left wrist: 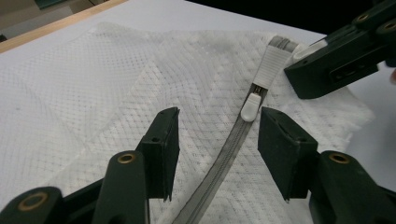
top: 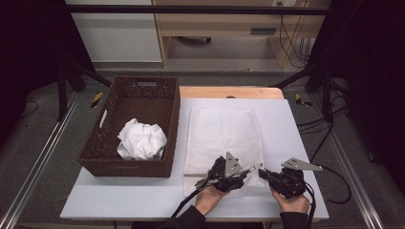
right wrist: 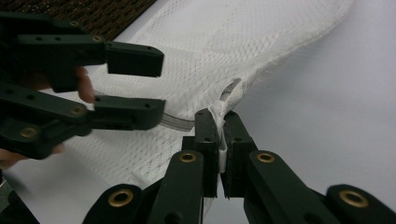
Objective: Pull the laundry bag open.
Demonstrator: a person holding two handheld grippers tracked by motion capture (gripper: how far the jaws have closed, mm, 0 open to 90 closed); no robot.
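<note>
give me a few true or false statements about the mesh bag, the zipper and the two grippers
1. The right gripper is shut on the mesh bag. True.
2. The left gripper is clamped on the zipper pull. False: its jaws stand open on either side of the pull.
3. The mesh bag lies in the basket. False: it lies flat on the table beside the basket.
4. A crumpled white cloth sits in the basket. True.
5. The zipper runs between the left gripper's jaws. True.

The grey zipper strip [left wrist: 219, 168] of the white mesh laundry bag [left wrist: 140, 93] runs between the left gripper's [left wrist: 217, 135] jaws and leaves the picture's bottom edge; the right gripper's [right wrist: 221, 128] clamped jaws hide the bag's corner.
</note>
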